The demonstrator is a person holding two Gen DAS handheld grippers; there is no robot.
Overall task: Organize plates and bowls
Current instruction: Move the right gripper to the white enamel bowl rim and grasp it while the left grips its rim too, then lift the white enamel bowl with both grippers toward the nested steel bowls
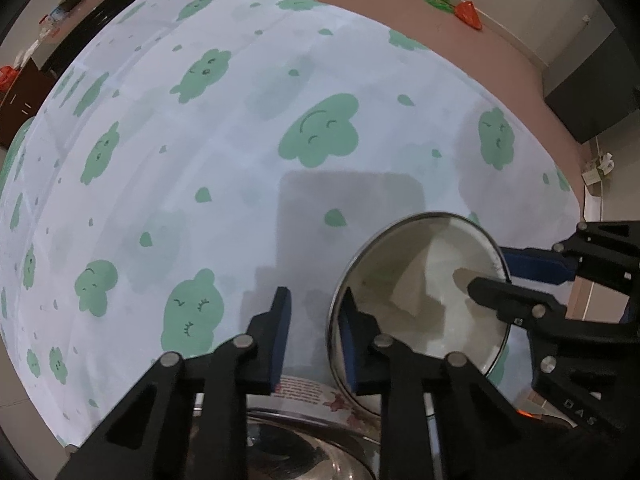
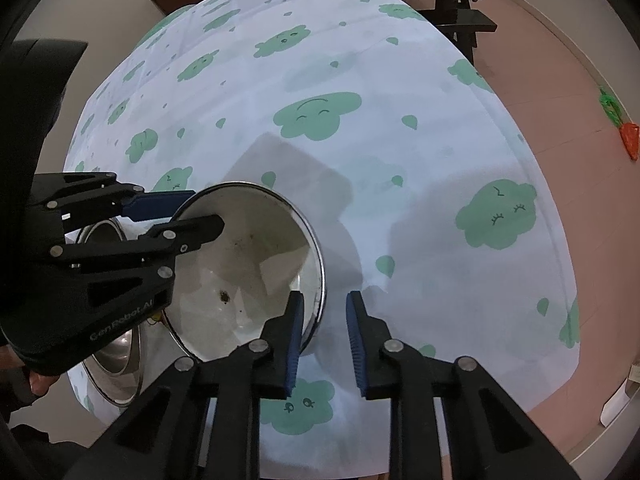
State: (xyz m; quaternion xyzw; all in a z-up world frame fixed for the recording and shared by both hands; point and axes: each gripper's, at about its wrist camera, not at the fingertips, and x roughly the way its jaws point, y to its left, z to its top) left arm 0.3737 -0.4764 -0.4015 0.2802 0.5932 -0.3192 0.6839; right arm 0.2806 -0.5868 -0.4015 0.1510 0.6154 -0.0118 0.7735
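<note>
A steel bowl (image 1: 420,280) with a pale, stained inside hangs tilted above the near edge of the table, and both grippers grip its rim. My left gripper (image 1: 316,298) has one finger inside the left rim and one outside, pads against the wall. From the right wrist view this bowl (image 2: 248,264) fills the lower left. There my right gripper (image 2: 325,298) pinches the right rim, and the left gripper (image 2: 204,208) clamps the opposite side. The right gripper (image 1: 490,268) also shows in the left wrist view, straddling the far rim.
Under the held bowl lie another steel bowl (image 1: 304,452) and a plate with a printed picture (image 1: 308,390); more steel bowls (image 2: 116,352) show at the left. A white tablecloth with green clouds (image 2: 400,140) covers the table. Dark chairs (image 2: 460,20) stand beyond it.
</note>
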